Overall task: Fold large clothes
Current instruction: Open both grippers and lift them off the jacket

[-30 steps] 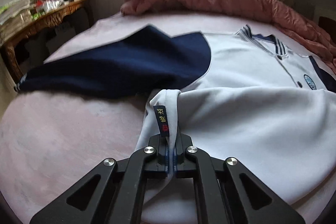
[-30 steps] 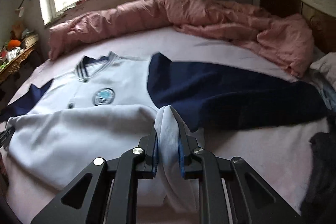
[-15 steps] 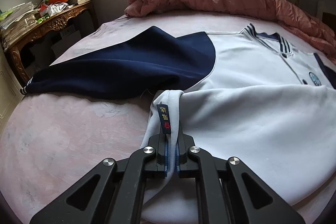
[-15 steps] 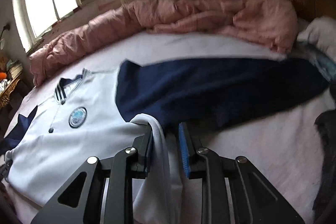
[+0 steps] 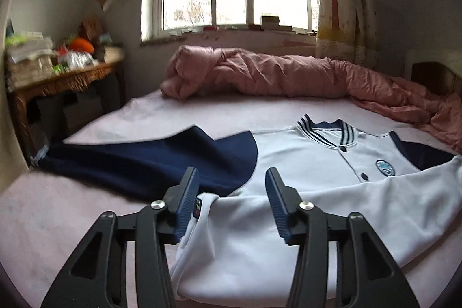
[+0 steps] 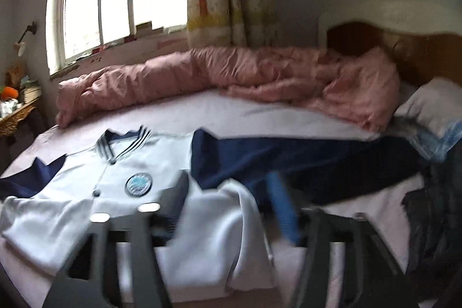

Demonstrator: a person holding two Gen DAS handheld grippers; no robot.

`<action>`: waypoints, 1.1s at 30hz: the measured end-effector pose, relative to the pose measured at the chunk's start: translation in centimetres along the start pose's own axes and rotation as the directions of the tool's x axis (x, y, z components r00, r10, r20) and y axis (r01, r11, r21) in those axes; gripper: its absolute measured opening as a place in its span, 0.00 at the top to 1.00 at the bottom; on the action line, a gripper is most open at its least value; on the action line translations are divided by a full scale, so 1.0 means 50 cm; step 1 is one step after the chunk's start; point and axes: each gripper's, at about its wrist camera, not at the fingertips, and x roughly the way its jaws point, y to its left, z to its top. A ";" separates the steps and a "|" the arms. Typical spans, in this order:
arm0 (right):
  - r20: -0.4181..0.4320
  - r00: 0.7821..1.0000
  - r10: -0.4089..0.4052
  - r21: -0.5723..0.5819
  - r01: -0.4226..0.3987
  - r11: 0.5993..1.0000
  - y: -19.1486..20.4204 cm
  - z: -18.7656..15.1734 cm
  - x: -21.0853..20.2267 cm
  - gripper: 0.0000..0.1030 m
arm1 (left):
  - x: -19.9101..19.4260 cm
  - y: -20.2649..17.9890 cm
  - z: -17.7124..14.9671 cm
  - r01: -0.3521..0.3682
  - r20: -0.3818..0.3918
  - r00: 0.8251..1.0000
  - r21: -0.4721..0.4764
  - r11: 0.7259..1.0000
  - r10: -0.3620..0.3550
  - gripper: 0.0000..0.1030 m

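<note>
A white jacket [image 5: 303,158] with navy sleeves and a striped collar lies face up on the bed, its bottom part folded up over the chest. Its left navy sleeve [image 5: 150,163] spreads out to the left. My left gripper [image 5: 231,198] is open and empty, just above the folded hem corner [image 5: 208,210]. In the right wrist view the jacket [image 6: 86,181] shows with its round badge [image 6: 138,184], and the right navy sleeve [image 6: 303,163] stretches right. My right gripper [image 6: 231,207] is open and blurred, above the other folded corner [image 6: 234,207].
A pink quilt [image 5: 274,77] is bunched along the far side of the bed under the window. A cluttered wooden table [image 5: 57,77] stands at the left. A pillow [image 6: 430,106] and dark clothing [image 6: 433,207] lie at the bed's right side.
Both grippers have opened and let go of the folded hem, which now rests on the jacket. Both have lifted and tilted up, showing the window.
</note>
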 end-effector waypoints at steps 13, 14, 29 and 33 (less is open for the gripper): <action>-0.396 0.875 0.279 -0.060 -0.328 0.943 0.079 -0.061 0.088 0.19 | 0.075 -0.051 -0.028 0.166 -0.258 0.953 0.006 0.986 -0.159 0.00; -0.455 0.848 0.272 -0.053 -0.331 0.942 0.090 -0.079 0.111 0.19 | 0.086 -0.055 -0.037 0.160 -0.293 0.944 0.008 0.987 -0.151 0.00; -0.377 0.910 0.175 -0.107 -0.230 0.967 0.095 -0.103 0.142 0.05 | 0.125 -0.069 -0.089 0.100 -0.350 0.933 0.017 0.995 -0.088 0.00; -0.127 0.985 0.113 -0.106 -0.127 0.986 0.053 -0.052 0.064 0.00 | 0.053 -0.062 -0.052 0.024 -0.092 0.996 0.036 0.999 -0.021 0.00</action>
